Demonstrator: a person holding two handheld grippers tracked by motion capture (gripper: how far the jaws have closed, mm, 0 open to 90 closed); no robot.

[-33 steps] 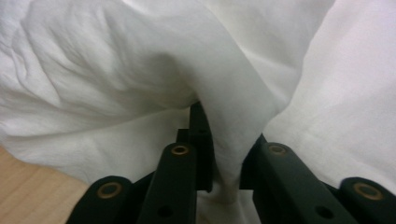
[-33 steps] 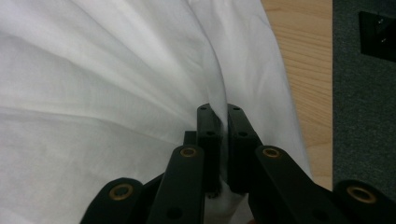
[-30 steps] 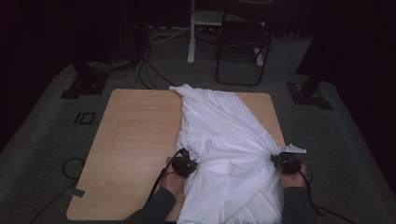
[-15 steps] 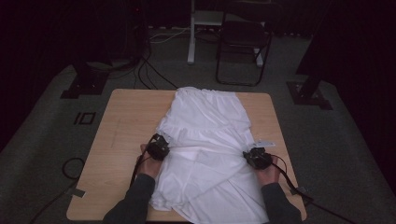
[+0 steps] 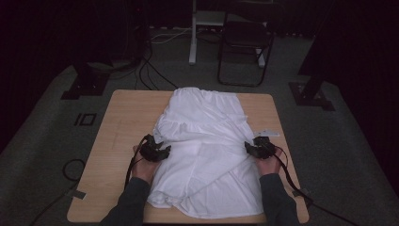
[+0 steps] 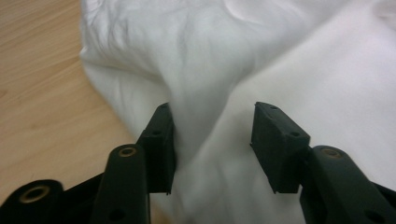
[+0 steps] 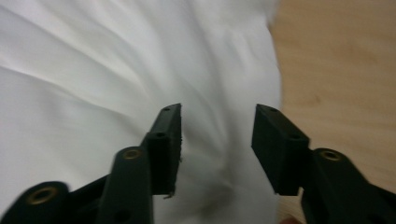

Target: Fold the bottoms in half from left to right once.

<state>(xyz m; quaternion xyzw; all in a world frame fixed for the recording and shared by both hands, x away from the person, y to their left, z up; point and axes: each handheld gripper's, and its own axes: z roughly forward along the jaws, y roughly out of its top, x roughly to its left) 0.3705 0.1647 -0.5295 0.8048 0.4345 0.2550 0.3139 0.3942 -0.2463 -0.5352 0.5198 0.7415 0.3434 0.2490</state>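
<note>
A white garment (image 5: 207,141) lies crumpled and partly folded down the middle of the wooden table (image 5: 122,127). At the garment's left edge my left gripper (image 5: 155,151) is open; its jaws have just been opening. In the left gripper view the cloth (image 6: 280,60) runs slack between the jaws of that gripper (image 6: 212,109), and the pads do not press it. My right gripper (image 5: 259,147) is at the garment's right edge, also open after just opening. In the right gripper view, that gripper (image 7: 218,109) hangs over a fold of the cloth (image 7: 93,70).
A small white flap (image 5: 268,133) lies on the table just beyond the right gripper. Bare wood shows on the table's left side. On the floor beyond stand a dark chair (image 5: 244,44), a white stand (image 5: 194,33) and cables (image 5: 150,70).
Both hands moved left with the garment, which shifted from a slanted spread into a more centred, bunched pile. Both grippers then opened and let go of the cloth.
</note>
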